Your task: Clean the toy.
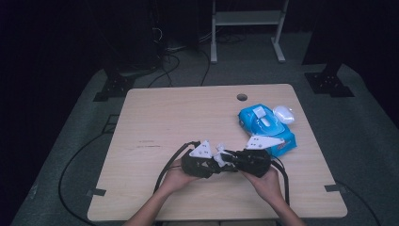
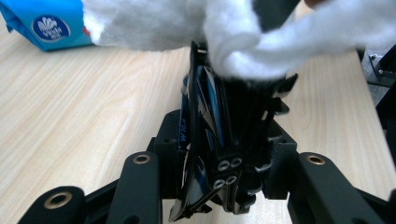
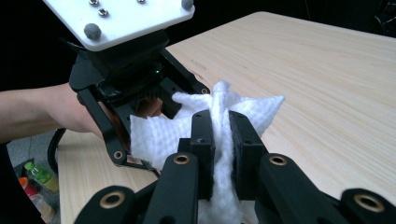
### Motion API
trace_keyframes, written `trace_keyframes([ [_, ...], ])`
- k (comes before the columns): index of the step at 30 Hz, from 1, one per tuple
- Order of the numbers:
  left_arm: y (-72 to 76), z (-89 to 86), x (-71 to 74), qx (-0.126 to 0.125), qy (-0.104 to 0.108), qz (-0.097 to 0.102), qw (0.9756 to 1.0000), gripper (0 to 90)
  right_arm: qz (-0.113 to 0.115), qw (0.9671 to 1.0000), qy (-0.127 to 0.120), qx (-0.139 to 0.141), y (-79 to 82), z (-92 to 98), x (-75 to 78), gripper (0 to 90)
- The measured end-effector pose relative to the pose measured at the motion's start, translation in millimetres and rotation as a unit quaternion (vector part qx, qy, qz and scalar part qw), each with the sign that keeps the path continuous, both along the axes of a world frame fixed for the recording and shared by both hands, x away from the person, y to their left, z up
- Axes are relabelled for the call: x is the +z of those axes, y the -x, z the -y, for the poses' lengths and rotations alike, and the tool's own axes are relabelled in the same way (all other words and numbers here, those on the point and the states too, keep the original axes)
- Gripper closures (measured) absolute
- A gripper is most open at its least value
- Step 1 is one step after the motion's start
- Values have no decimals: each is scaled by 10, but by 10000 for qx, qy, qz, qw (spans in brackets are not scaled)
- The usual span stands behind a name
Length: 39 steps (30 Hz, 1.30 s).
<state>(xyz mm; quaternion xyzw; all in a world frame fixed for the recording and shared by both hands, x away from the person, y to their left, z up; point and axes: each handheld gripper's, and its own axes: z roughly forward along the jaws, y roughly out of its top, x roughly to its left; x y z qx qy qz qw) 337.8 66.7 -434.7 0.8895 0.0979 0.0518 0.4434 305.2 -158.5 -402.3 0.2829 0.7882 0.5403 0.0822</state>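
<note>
White wipe (image 3: 219, 121) sits low in the frame's centre, pinched in the right gripper (image 3: 221, 140) fingers, against a glossy black folded object (image 2: 210, 135) that the left gripper (image 2: 224, 154) fingers clench above the surface (image 1: 179, 117).

Both grippers are matte black: the left gripper (image 1: 200, 162) and the right gripper (image 1: 249, 160) each carry a pale three-cornered plate on top, studded with grey knobs and small screws. Black cables trail toward 6 o'clock. Brass-ringed pivots mark the linkage arms — forearms bare, no sleeves.
</note>
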Motion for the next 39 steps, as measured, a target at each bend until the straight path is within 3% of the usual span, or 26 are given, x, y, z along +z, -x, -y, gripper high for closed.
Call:
trace_keyframes([
  [4,-44,-31,-55,58,32,-149,9999,588,60,9998,164,-55,-6,-2,-41,810],
  [7,-71,-45,-116,101,-58,-193,9997,587,159,9993,333,-73,7,-30,-88,810],
  [11,-88,-29,-210,131,-370,-162,9991,585,208,9984,517,-61,-1,-85,-157,809],
  [16,-115,-29,-293,135,-558,-242,9981,582,249,9974,678,-33,-11,-147,-241,809],
  [22,-111,-18,-334,65,-808,-203,9965,564,245,9968,761,-16,-14,-192,-284,809],
  [25,-113,-50,-289,79,-560,-228,9981,549,179,9967,796,-49,-19,-186,-313,808],
  [30,-86,-72,-217,97,-440,-66,9990,552,171,9968,778,-59,-30,-178,-316,809],
  [33,-67,-59,-191,14,-597,124,9981,578,131,9965,821,-17,-28,-169,-302,808],
  [36,-83,-66,-191,35,-554,-2,9985,581,112,9956,927,-71,-41,-93,-278,808],
  [39,-86,-66,-188,34,-567,-7,9984,581,68,9950,967,-234,-80,67,-264,808],
])
